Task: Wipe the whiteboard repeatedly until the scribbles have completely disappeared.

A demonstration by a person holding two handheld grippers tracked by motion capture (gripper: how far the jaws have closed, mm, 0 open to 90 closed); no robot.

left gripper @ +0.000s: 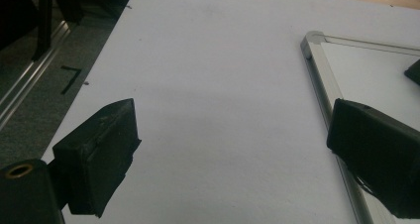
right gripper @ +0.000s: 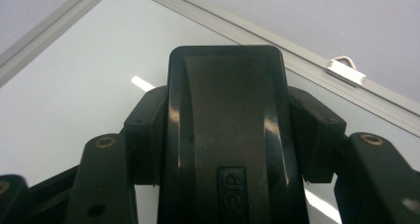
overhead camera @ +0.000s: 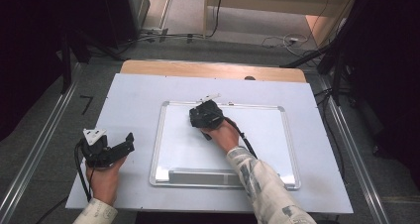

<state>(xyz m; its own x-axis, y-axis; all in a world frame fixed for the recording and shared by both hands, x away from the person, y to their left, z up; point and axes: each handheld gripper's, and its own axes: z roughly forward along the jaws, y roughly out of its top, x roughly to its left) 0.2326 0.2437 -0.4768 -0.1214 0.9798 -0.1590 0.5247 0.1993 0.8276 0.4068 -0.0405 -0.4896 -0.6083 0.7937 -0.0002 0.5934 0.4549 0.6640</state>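
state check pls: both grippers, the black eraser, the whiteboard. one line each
left gripper: open, jaws wide apart, nothing between them, over the white table left of the board.
right gripper: shut on the eraser, over the board.
black eraser: clamped between the right jaws, long side up in the right gripper view.
whiteboard: lying flat on the table, no marks visible.

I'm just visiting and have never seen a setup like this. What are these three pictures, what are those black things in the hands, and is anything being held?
No robot here: a person holds a two-jaw tool in each hand. The high view looks down on a table bearing a whiteboard.

The left gripper rests beside the board. Its own camera shows its two jaws wide apart, with nothing between them.

The right gripper is over the board. Its camera shows the jaws closed on a black whiteboard eraser, pressed to the white surface. A small metal hanger sits on the board's frame.
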